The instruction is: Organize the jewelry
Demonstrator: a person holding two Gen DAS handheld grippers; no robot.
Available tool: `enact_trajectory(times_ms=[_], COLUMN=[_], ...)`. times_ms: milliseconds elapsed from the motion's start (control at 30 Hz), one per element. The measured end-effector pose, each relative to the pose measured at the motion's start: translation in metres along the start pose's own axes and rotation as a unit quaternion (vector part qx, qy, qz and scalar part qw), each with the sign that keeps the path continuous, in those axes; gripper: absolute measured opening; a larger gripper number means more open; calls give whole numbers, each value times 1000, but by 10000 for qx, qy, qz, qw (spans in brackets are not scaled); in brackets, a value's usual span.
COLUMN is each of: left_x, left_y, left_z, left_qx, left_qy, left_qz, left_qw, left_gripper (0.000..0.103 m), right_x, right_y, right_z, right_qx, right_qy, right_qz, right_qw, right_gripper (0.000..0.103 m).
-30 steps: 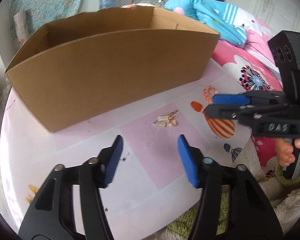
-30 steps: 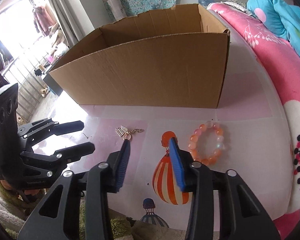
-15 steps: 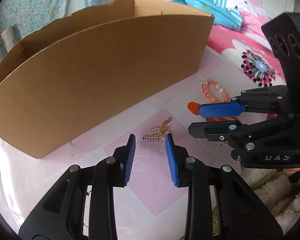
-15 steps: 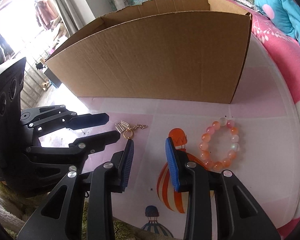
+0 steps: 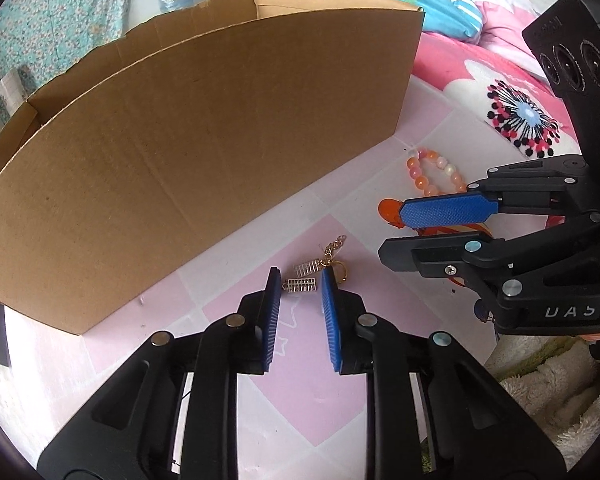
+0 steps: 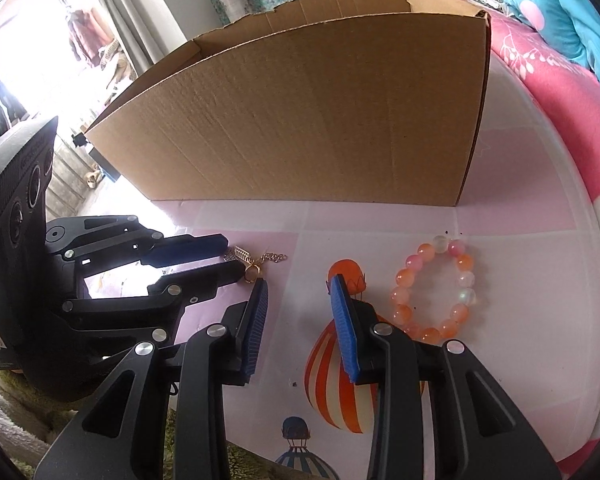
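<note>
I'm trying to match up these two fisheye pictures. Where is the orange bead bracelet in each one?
Left wrist view: the bead bracelet lies right of centre, partly hidden behind the other gripper's blue pad.
Right wrist view: the bracelet lies whole at lower right, just right of the fingers.
Shared landmark: the cardboard box stands behind it in both views.
</note>
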State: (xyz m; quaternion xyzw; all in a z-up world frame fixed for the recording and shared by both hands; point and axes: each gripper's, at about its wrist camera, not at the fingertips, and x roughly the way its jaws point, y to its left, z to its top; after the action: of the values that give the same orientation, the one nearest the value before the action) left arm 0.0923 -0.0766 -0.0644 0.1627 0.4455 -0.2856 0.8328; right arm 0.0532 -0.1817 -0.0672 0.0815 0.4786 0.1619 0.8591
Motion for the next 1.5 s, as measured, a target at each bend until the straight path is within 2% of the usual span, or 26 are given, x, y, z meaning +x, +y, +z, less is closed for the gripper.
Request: enact_trajectory(times_ms=[67, 533, 833, 1100, 1500], left_x=[0, -7, -15, -15, -18], left_y=[-1, 6, 30, 37, 44], left_z=[0, -8, -20, -25, -30], left_qx=[26, -38, -405, -516, -517], left_qy=[-20, -69, -85, -155, -273], left_qz=[-22, 59, 294, 225, 34], left_qw=[10000, 10000, 9987, 9983, 9983], left_gripper=[14, 14, 14, 14, 14], right_x=[-1, -9, 1, 17, 41], right_y=[-1, -2, 34, 54, 70], right_z=[0, 2, 16, 21, 35], right_qx=[8, -44, -814, -1266, -2095], right_qy=[-11, -109, -99, 116, 529], right_qz=[-9, -39, -59, -283, -590], right_qw=[10000, 9999, 9966, 9915, 9746], right_gripper=[32, 32, 30, 22, 21])
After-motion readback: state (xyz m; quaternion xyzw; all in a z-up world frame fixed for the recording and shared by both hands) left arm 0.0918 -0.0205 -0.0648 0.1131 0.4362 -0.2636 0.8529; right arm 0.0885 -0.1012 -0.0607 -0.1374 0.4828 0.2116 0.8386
